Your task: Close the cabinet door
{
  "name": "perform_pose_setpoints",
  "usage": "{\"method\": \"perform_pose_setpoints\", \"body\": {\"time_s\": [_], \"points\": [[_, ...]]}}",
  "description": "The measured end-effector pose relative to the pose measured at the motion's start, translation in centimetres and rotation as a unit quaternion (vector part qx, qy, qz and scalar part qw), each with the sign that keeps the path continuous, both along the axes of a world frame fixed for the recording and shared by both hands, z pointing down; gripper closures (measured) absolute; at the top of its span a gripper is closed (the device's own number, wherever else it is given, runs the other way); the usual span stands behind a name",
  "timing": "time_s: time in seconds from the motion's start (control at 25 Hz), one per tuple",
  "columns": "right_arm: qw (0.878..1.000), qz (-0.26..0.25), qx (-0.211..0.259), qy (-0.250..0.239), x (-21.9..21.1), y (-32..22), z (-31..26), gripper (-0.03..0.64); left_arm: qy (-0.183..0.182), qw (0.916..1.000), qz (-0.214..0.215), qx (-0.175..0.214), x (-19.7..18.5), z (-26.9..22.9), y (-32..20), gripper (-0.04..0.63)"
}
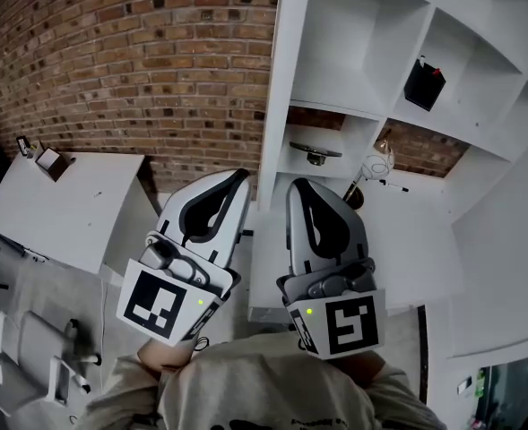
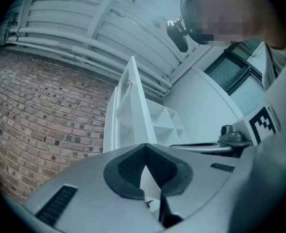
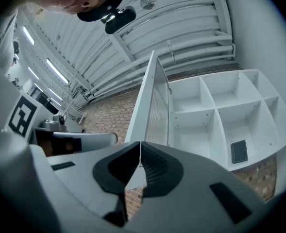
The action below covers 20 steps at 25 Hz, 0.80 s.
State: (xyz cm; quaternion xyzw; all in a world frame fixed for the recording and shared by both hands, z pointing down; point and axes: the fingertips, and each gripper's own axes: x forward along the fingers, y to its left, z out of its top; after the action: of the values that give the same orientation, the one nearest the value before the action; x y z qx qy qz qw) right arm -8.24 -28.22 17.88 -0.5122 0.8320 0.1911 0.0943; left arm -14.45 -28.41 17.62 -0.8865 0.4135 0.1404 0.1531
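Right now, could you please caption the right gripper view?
Shut right gripper faces open cabinet door, edge-on beside white cubbies.

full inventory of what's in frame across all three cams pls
cabinet door: 1, white, open, edge-on just ahead of both grippers
shelf unit: 1, white, open cubbies, right of the door
flat item: 1, black, leaning in an upper cubby
dish: 1, dark, on a lower shelf
rounded item: 1, pale, right of the dish; too small to identify
brick wall: red-brown, behind and to the left
table: 1, white, left
small box: 1, brown, on the table's far corner
chair: 1, grey, lower left
left gripper: grey, black pads, shut, empty
right gripper: grey, black pads, shut, empty
shirt: grey, bottom edge
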Motion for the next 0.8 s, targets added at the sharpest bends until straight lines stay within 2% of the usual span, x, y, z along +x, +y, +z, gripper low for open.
{"method": "perform_pose_setpoints", "body": {"time_s": [0.56,0.68,0.8], "points": [[1.0,-0.005,0.022,0.016,-2.1,0.4,-4.0,0.592,-0.017,0.9995,0.014,0.024,-0.7,-3.3,-0.5,0.588],[1.0,-0.006,0.017,0.018,-2.6,0.1,-4.3,0.511,-0.021,0.9992,0.017,0.028,-0.6,-3.4,-0.5,0.588],[1.0,-0.009,0.002,0.016,-3.1,-0.4,-4.1,0.493,-0.024,0.9991,0.019,0.028,-0.6,-3.3,-0.6,0.588]]}}
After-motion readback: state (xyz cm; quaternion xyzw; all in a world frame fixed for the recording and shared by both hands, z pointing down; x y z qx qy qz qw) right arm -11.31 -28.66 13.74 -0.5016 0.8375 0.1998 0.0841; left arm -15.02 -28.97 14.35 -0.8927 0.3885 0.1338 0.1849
